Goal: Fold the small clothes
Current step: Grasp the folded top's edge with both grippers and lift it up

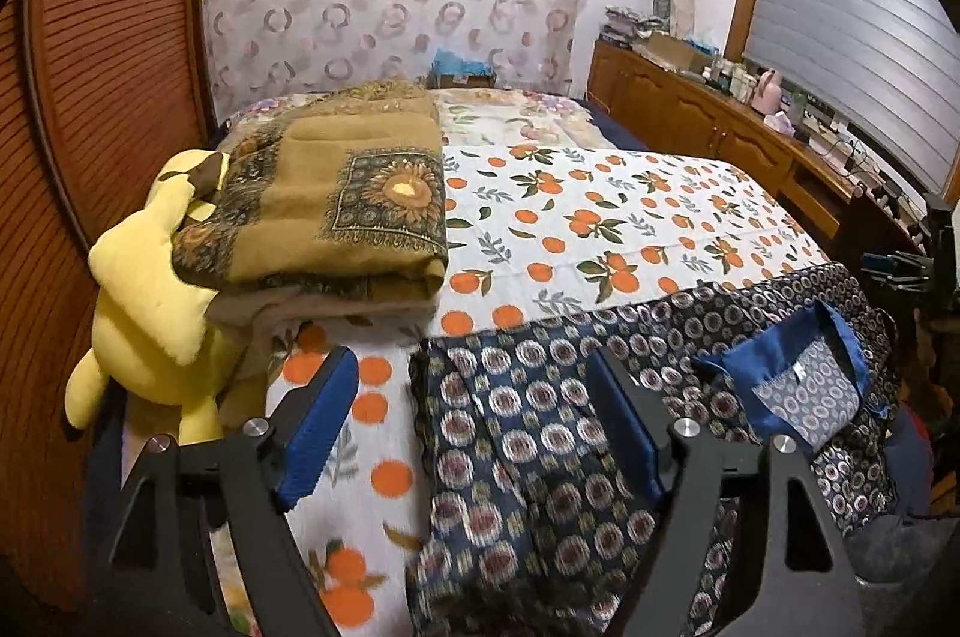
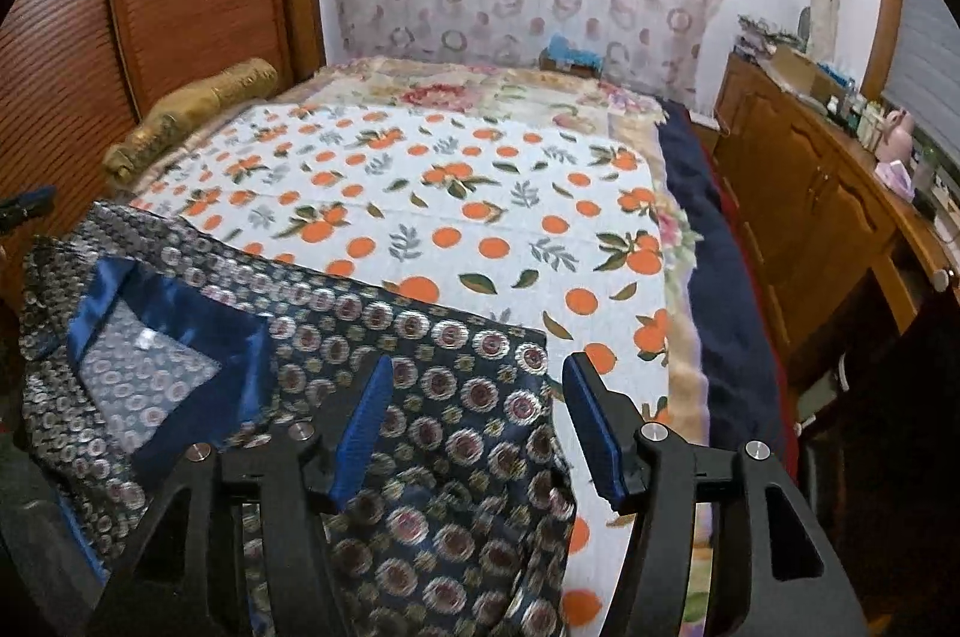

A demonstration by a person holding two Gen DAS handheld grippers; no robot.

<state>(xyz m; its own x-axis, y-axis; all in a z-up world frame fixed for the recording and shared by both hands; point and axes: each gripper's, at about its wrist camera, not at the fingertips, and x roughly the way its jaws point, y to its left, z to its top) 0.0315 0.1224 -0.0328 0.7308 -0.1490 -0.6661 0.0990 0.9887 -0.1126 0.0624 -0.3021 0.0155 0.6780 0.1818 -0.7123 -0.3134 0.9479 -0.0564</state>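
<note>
A dark blue patterned garment (image 1: pixel 552 427) with a plain blue collar lining (image 1: pixel 798 373) lies spread near the front edge of the bed. My left gripper (image 1: pixel 474 397) is open above the garment's left edge, holding nothing. In the right wrist view the same garment (image 2: pixel 420 367) lies under my right gripper (image 2: pixel 474 397), which is open and empty above its right edge. The blue collar (image 2: pixel 168 319) shows at the left there.
The bed carries an orange-print sheet (image 1: pixel 600 223). A folded brown blanket (image 1: pixel 336 199) and a yellow plush toy (image 1: pixel 150 313) sit at its left side. A wooden sideboard (image 1: pixel 720 120) with clutter stands along the right wall, a slatted wooden door (image 1: pixel 108 54) at the left.
</note>
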